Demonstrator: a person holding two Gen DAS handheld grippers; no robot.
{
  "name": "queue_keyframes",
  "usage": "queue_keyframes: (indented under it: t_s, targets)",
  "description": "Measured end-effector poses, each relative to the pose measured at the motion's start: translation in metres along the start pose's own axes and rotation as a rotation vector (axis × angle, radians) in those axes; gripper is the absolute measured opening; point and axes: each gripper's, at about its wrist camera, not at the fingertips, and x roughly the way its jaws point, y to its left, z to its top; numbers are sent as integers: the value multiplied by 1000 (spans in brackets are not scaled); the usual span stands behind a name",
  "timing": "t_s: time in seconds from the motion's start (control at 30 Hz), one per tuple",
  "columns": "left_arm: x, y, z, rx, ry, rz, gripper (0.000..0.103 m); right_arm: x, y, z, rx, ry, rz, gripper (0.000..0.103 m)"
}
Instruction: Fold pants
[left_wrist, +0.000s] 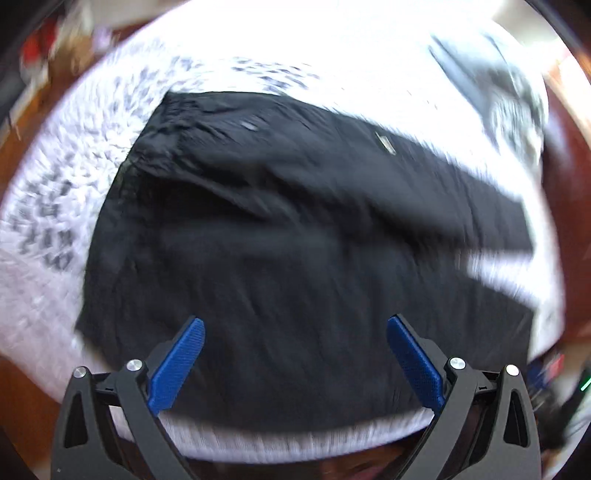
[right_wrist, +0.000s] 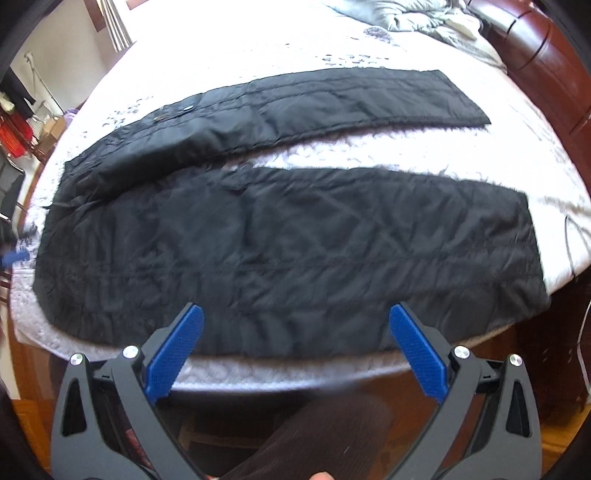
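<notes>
Black pants (right_wrist: 280, 236): flat on bed (right_wrist: 369, 155), unfolded. Left claw (left_wrist: 295, 332), right claw (right_wrist: 295, 321): spread, empty. Next, probably: grasp near-edge leg.

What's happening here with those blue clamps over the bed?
A person holds a gripper in each hand above black pants spread flat on a bed, legs apart. The left gripper and right gripper are both open and hold nothing. Folding has not begun. The left view is blurred.
</notes>
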Motion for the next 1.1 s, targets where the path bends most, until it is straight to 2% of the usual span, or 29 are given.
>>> queue_keyframes:
  t_s: [0.07, 0.13, 0.23, 0.33, 0.4, 0.43, 0.47, 0.6, 0.63, 0.7, 0.73, 0.9, 0.93, 0.97, 1.0, 1.03, 1.07, 1.1]
  targets:
    - [11, 46, 43, -138, 54, -52, 100, 7, -4, 11, -16, -4, -22, 101]
    - [21, 89, 82, -264, 88, -73, 100, 17, -5, 22, -35, 3, -50, 101]
    - [35, 137, 132, -370, 103, -40, 99, 32, -4, 37, -62, 4, -77, 101]
    - [54, 155, 163, -376, 149, -38, 99, 46, -2, 50, -78, 9, -74, 101]
    - [68, 159, 176, -349, 189, -4, 99, 55, -1, 58, -83, 22, -76, 101]
    - [75, 159, 181, -343, 200, 36, 99, 61, 0, 61, -85, 29, -75, 101]
    - [80, 160, 184, -350, 200, 62, 99, 66, 1, 63, -87, 33, -72, 101]
    - [90, 155, 192, -349, 195, 70, 99, 78, 8, 69, -118, 32, -50, 101]
    - [89, 149, 192, -328, 182, 84, 96, 80, 9, 71, -128, 29, -49, 101]
    - [89, 134, 192, -282, 166, 98, 83, 83, 8, 76, -149, 7, -56, 101]
    - [91, 128, 192, -255, 173, 81, 73, 84, 7, 80, -151, -2, -67, 101]
    - [91, 110, 185, -259, 175, 95, 50, 80, -20, 113, -135, -40, -60, 101]
    - [91, 109, 184, -264, 175, 86, 41, 81, -26, 118, -134, -37, -67, 101]
    - [92, 105, 183, -274, 173, 72, 31, 82, -33, 125, -133, -32, -86, 101]
    - [92, 103, 186, -273, 172, 71, 28, 84, -44, 135, -131, -26, -131, 101]
    - [90, 100, 185, -258, 168, 87, 24, 85, -54, 141, -128, -22, -163, 101]
    - [90, 98, 185, -245, 167, 107, 14, 87, -66, 151, -117, -18, -194, 101]
    - [91, 95, 185, -229, 164, 132, 13, 88, -77, 159, -104, -15, -206, 101]
